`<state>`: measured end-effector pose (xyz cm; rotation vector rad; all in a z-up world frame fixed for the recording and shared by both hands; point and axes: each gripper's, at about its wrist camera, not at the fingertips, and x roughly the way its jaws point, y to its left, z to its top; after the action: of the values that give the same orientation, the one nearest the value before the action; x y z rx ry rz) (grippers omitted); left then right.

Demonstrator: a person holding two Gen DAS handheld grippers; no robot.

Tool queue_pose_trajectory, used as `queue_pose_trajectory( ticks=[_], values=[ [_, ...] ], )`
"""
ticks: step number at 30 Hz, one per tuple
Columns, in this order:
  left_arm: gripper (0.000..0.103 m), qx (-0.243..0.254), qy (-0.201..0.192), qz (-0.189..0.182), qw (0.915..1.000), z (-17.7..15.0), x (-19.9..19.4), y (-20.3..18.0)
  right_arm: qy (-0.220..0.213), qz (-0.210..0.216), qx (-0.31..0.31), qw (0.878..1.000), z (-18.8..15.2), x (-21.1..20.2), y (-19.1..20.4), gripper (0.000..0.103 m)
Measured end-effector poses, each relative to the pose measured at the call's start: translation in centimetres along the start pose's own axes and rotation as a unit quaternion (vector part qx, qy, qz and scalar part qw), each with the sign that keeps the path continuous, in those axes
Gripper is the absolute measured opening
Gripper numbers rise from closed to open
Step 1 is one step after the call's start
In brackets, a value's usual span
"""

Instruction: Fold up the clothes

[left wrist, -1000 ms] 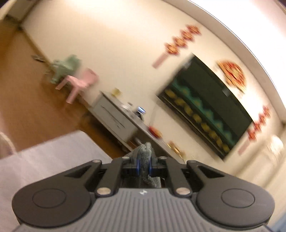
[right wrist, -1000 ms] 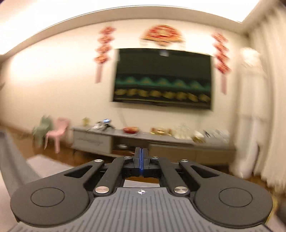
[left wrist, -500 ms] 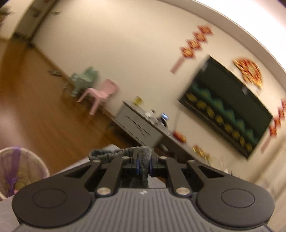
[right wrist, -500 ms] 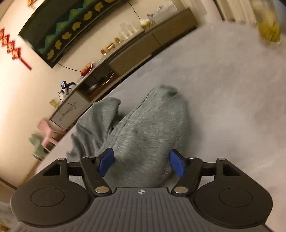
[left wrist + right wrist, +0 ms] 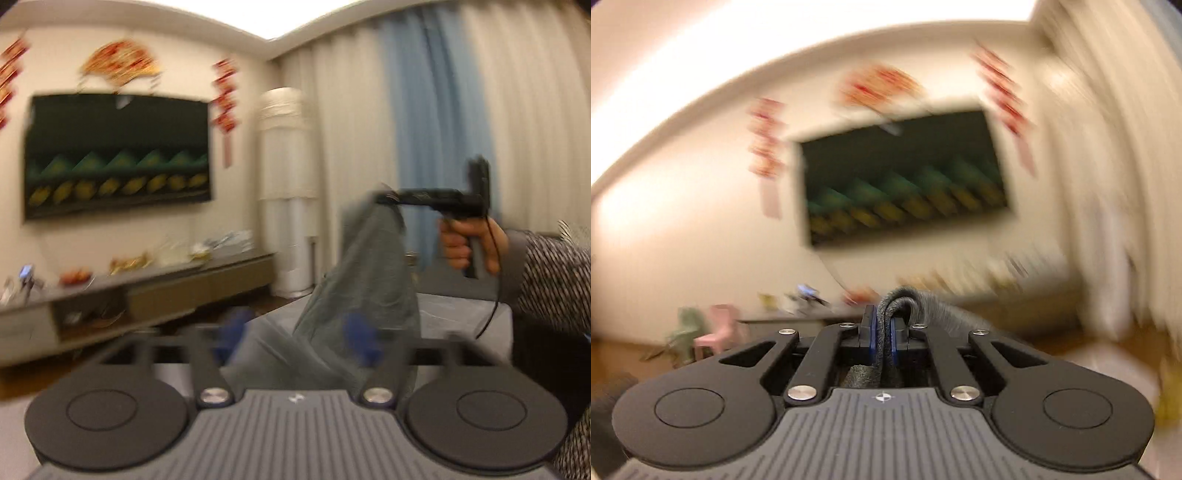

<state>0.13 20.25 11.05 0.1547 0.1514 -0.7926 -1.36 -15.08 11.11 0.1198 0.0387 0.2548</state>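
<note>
A grey garment (image 5: 365, 280) hangs in the air over the grey surface (image 5: 461, 314), its lower part trailing down toward my left gripper. In the left wrist view, my right gripper (image 5: 382, 197) pinches the garment's top while a person's hand (image 5: 469, 247) holds the handle. My left gripper (image 5: 295, 338) is open, its blurred blue pads (image 5: 229, 332) wide apart with the cloth beyond them. In the right wrist view, my right gripper (image 5: 882, 332) is shut on a folded edge of the grey garment (image 5: 938, 314), which drapes off to the right.
A dark TV (image 5: 118, 155) hangs on the far wall above a long low cabinet (image 5: 166, 291) with small items on top. A tall white floor unit (image 5: 288, 192) stands by pale curtains (image 5: 424, 110). Small pink and green chairs (image 5: 713, 332) sit on the wooden floor.
My left gripper has let go of the garment, opened and swung right. My right gripper, open over the heaped garment half a second ago, has shut on it and lifted it.
</note>
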Motion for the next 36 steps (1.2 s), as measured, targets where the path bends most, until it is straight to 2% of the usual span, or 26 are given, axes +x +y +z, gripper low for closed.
queue_pose_trajectory(
  ticks=[1,3,5,6,8,10,12,13,14,15,17,18,20,22,23,25,27,28,29,30,33,35,36],
  values=[
    [0.082,0.002,-0.005,-0.013,0.9999,0.2,0.4,-0.5,0.008,0.045,-0.034,0.998,-0.2,-0.2,2.2,0.006],
    [0.086,-0.029,-0.005,-0.023,0.9993,0.2,1.6,0.5,0.025,0.134,-0.1,0.986,-0.7,-0.6,6.6,0.006],
    [0.091,-0.056,0.011,-0.001,0.9983,-0.3,3.0,1.8,0.092,0.21,-0.19,0.955,-5.4,-0.3,11.7,0.006],
    [0.092,-0.07,0.02,0.01,0.9973,-0.6,3.7,2.4,0.118,0.227,-0.221,0.941,-8.1,-0.4,13.3,0.006],
    [0.101,-0.093,0.043,0.02,0.9945,-1.5,5.3,4.5,0.149,0.233,-0.237,0.931,-12.3,-0.6,14.4,0.006],
    [0.101,-0.106,0.081,0.024,0.9907,-3.2,7.0,5.4,0.177,0.225,-0.215,0.934,-15.5,-1.2,13.9,0.007],
    [0.101,-0.108,0.12,0.026,0.9866,-4.4,8.6,6.7,0.194,0.209,-0.178,0.942,-17.2,-1.9,12.5,0.007],
    [0.101,-0.102,0.135,0.028,0.9851,-4.9,9.0,6.6,0.205,0.215,-0.164,0.941,-17.3,-2.1,11.8,0.008],
    [0.101,-0.096,0.151,0.031,0.9833,-5.3,9.3,6.6,0.216,0.22,-0.151,0.939,-17.4,-2.3,11.1,0.017],
    [0.101,-0.09,0.167,0.033,0.9813,-5.8,9.7,6.5,0.221,0.229,-0.155,0.935,-17.1,-2.6,10.6,0.033],
    [0.1,-0.075,0.188,0.029,0.9789,-6.7,9.5,5.6,0.226,0.241,-0.158,0.931,-15.8,-3.5,9.7,0.053],
    [0.1,-0.066,0.193,0.022,0.9787,-7.1,8.9,4.8,0.224,0.245,-0.156,0.93,-14.8,-4.2,9.1,0.055],
    [0.101,-0.064,0.196,0.004,0.9784,-7.1,8.7,3.4,0.226,0.232,-0.139,0.936,-12.4,-3.4,7.1,0.057],
    [0.101,-0.062,0.198,-0.011,0.9782,-7.5,8.6,1.7,0.234,0.184,-0.118,0.947,-11.4,-2.6,4.7,0.062],
    [0.101,-0.062,0.197,-0.016,0.9783,-7.9,8.7,0.7,0.25,0.155,-0.11,0.949,-11.7,-1.9,3.2,0.063],
    [0.101,-0.036,0.199,-0.021,0.9792,-7.4,9.2,-0.4,0.3,0.12,-0.095,0.941,-12.4,0.3,1.2,0.063],
    [0.097,-0.01,0.2,-0.026,0.9794,-7.0,9.6,-1.4,0.34,0.115,-0.073,0.931,-13.6,1.2,0.2,0.061],
    [0.095,0.003,0.201,-0.028,0.9792,-6.8,9.9,-2.0,0.346,0.118,-0.075,0.928,-13.5,1.1,0.4,0.058],
    [0.094,0.017,0.202,-0.03,0.9789,-6.6,10.1,-2.5,0.352,0.121,-0.078,0.925,-13.4,1.0,0.6,0.044],
    [0.094,0.03,0.202,-0.033,0.9784,-6.4,10.3,-3.0,0.358,0.124,-0.08,0.922,-13.3,0.9,0.8,0.039],
    [0.096,0.082,0.205,-0.039,0.9747,-5.2,11.0,-4.3,0.329,0.108,-0.074,0.935,-11.1,-0.5,0.4,0.039],
    [0.098,0.125,0.219,-0.05,0.9666,-4.9,12.6,-5.0,0.321,0.109,-0.06,0.939,-10.1,-1.5,-0.3,0.042],
    [0.098,0.147,0.237,-0.063,0.9583,-4.8,14.1,-5.4,0.335,0.12,-0.06,0.933,-10.2,-1.7,-0.3,0.057]
  ],
)
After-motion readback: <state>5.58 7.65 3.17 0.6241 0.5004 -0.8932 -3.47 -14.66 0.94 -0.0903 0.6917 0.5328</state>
